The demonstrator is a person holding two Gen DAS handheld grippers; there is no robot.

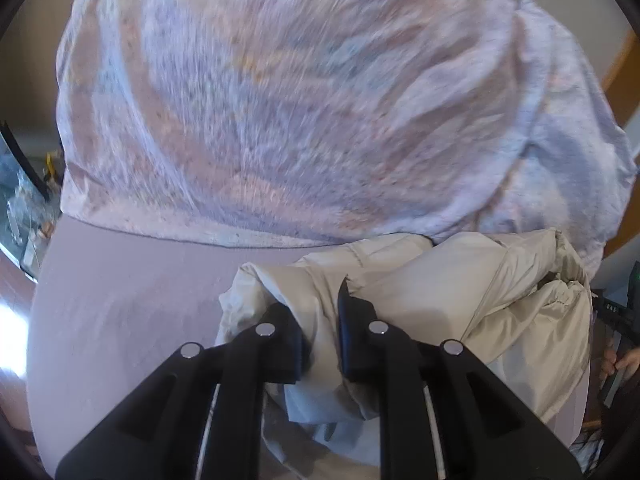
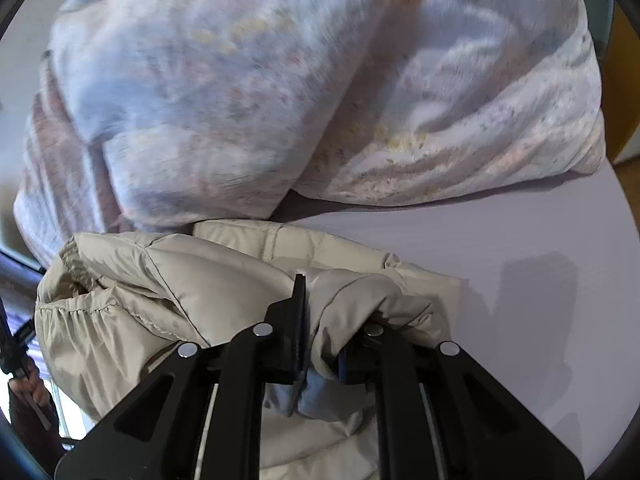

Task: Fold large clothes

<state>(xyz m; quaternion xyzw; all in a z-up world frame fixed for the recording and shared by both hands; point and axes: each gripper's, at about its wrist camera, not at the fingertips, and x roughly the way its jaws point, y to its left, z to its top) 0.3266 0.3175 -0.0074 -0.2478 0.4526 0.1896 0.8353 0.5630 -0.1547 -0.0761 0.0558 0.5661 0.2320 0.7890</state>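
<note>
A beige puffer jacket (image 1: 460, 288) lies bunched on a lilac bed sheet (image 1: 120, 300). In the left wrist view my left gripper (image 1: 320, 320) points down at the jacket's near edge, with a fold of beige shell and pale lining pinched between its black fingers (image 1: 288, 340). The right wrist view shows the same jacket (image 2: 180, 280) with an elastic cuff at the left. My right gripper (image 2: 320, 320) is shut on another fold, and fabric drapes over its right finger. The sheet (image 2: 520, 260) is bare to the right of it.
A large patterned pink and blue duvet (image 1: 300, 100) is heaped just behind the jacket and fills the upper part of both views (image 2: 240, 100). A person's hand (image 1: 624, 360) shows at the right edge, and again at the lower left (image 2: 28, 392). Wooden furniture (image 1: 624, 64) stands beyond the bed.
</note>
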